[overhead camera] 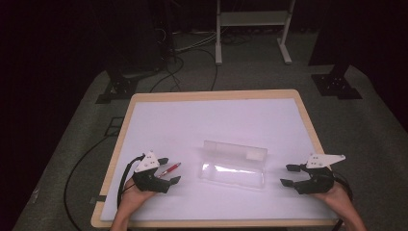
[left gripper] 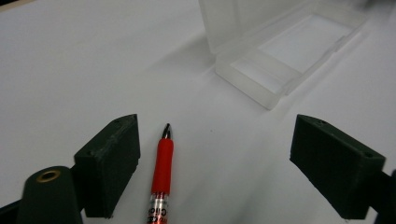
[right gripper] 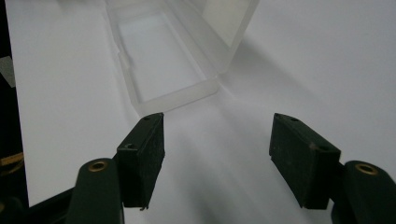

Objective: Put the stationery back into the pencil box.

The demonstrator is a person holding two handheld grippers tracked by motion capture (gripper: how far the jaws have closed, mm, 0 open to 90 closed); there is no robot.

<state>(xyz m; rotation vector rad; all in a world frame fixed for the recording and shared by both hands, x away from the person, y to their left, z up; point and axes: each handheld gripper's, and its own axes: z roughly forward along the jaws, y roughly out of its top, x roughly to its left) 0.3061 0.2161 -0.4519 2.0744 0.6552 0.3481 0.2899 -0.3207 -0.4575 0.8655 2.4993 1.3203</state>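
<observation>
Red pen (left gripper: 162,163) btwn left claw (left gripper: 215,168) jaws, untouched

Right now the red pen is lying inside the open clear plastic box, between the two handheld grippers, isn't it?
Not quite. The red pen lies on the white table, outside the open clear box, between the open jaws of the left gripper. The left gripper view shows this best; the box looks empty. It does sit between the left and right gripper.

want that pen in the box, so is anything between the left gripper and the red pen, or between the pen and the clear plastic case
Nothing visible. The red pen lies between the open jaws of the left gripper, and only bare white table separates it from the open clear plastic case.
</observation>
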